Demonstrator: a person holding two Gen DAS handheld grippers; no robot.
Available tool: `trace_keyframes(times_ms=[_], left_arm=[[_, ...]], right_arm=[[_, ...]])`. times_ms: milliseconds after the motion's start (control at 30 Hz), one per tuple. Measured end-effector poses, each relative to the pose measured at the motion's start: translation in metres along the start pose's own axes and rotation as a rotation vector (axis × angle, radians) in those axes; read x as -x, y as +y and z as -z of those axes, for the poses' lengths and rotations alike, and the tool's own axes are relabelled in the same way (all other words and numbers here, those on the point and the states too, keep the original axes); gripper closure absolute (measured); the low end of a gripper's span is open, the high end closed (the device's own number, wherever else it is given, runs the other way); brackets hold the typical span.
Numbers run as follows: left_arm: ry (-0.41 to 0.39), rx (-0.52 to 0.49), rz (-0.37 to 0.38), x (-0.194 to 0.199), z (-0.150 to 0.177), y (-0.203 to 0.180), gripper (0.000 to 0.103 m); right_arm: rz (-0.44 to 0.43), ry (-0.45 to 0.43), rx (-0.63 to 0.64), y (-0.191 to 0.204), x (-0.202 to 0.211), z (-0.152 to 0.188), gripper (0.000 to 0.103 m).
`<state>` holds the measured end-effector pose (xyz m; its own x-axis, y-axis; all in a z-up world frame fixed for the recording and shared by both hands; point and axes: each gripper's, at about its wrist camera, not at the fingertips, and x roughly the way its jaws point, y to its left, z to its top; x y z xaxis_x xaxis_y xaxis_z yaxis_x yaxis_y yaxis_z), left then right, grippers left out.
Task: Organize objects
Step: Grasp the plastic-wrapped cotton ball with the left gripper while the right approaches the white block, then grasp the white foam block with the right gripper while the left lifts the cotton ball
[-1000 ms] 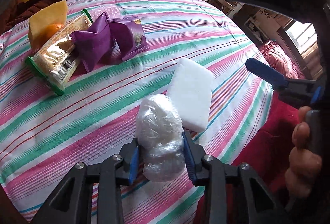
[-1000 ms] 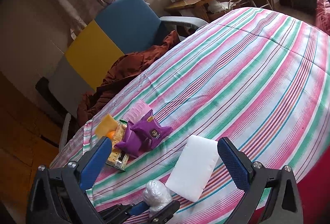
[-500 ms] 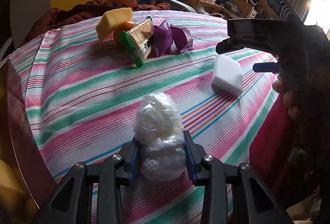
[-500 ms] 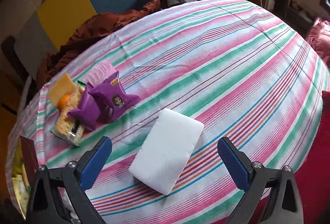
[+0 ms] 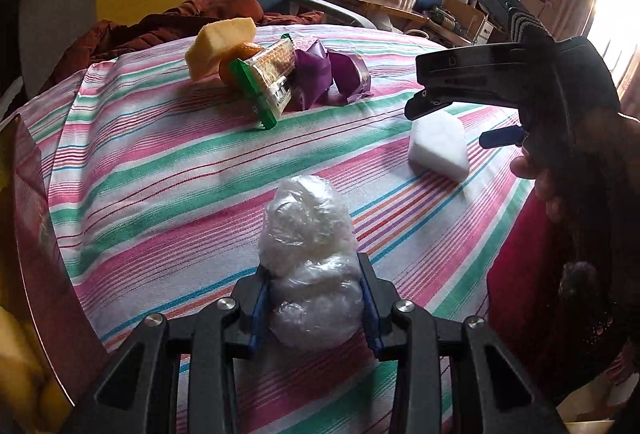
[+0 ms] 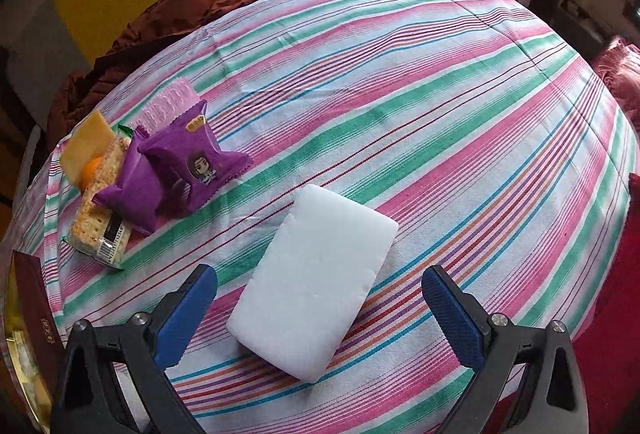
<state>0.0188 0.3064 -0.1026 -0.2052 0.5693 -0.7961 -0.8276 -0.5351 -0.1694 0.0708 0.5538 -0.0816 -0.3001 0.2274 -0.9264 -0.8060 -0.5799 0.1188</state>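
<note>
while your left gripper (image 5: 311, 308) pinches the crinkly clear plastic bundle (image 5: 308, 266) above the striped tablecloth (image 6: 440, 106), your right gripper (image 6: 320, 318) hangs spread wide over the smooth white foam block (image 6: 316, 286). glossy purple snack packets (image 6: 176, 178) sit piled near the cloth's far left edge.

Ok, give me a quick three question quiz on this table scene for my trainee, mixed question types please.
1. True or false: the left gripper is shut on the clear plastic bundle.
2. What lies between the open fingers of the right gripper? A) orange B) white sponge block C) purple snack packet
3. Fill in: the cracker pack has ____ end seals.

Key: 1 true; 2 B; 3 green.
</note>
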Motion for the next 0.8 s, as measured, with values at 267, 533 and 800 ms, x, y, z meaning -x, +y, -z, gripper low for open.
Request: trace_keyframes(times_ms=[267, 533, 800], left_arm=[[-0.013, 0.041, 0.028, 0.001, 0.001, 0.005, 0.065], [-0.017, 0.085, 0.066, 0.003, 0.002, 0.011, 0.065], [-0.021, 0.087, 0.065, 0.002, 0.003, 0.012, 0.065]], right_arm=[[0.009, 0.087, 0.0, 0.003, -0.017, 0.002, 0.0], [0.075, 0.103, 0.061, 0.011, -0.024, 0.006, 0.0], [0.067, 0.083, 0.055, 0.008, -0.017, 0.007, 0.0]])
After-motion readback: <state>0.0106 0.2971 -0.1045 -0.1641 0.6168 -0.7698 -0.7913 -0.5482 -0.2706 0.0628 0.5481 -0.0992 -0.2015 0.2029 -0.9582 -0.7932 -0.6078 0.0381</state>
